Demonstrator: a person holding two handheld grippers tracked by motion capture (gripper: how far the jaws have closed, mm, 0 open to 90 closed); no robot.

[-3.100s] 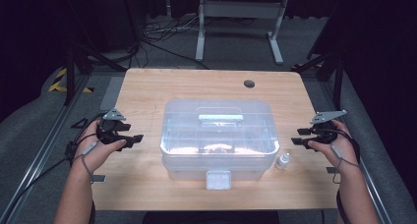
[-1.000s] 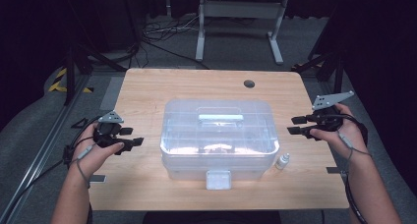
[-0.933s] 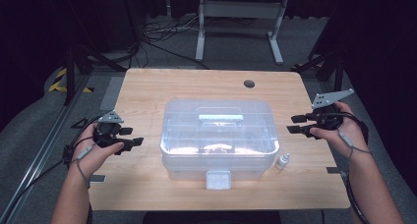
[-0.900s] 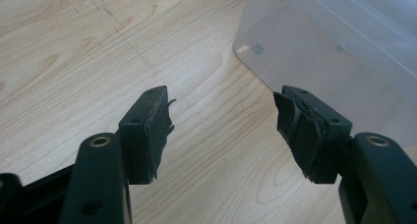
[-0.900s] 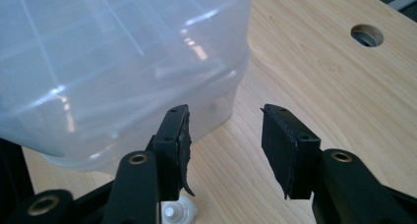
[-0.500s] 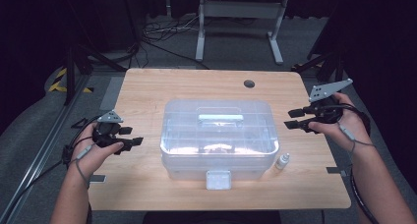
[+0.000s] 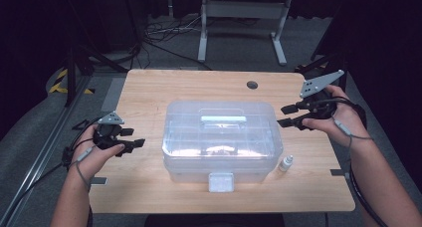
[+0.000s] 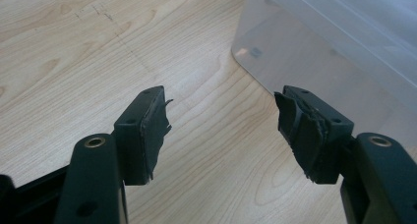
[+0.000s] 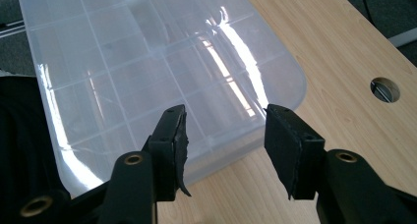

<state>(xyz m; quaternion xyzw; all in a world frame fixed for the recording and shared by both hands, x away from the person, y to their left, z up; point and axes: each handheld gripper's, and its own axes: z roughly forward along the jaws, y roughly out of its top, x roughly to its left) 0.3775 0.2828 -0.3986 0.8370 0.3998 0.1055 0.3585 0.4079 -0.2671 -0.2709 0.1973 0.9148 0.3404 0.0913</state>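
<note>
The clear plastic box [image 7: 221, 140] sits lidded in the middle of the wooden table [image 7: 149, 87], between our two grippers and touched by neither. Our right gripper [image 7: 287, 116] hangs above the table just off the box's right end, jaws pointing at it. They have just been opening, and nothing lies between them. In the right gripper view the box's rounded corner [image 9: 295, 81] lies just beyond and below the pads, with bare wood to their right running out to the cable hole [image 9: 385, 89] and the table's far edge.

Our left gripper [image 7: 134, 144] stands near the box's left wall, low over the wood, jaws spread wide and empty. In the left gripper view the box's lower corner [image 8: 241, 57] is ahead and to the right of the right-hand pad, clearly apart from it, and open tabletop stretches ahead and to the left.

A small white dropper bottle [image 7: 285, 163] stands by the box's near right corner, below our right gripper and toward us from it. The box's front latch [image 7: 221, 181] faces the near edge of the table, midway between our hands.
</note>
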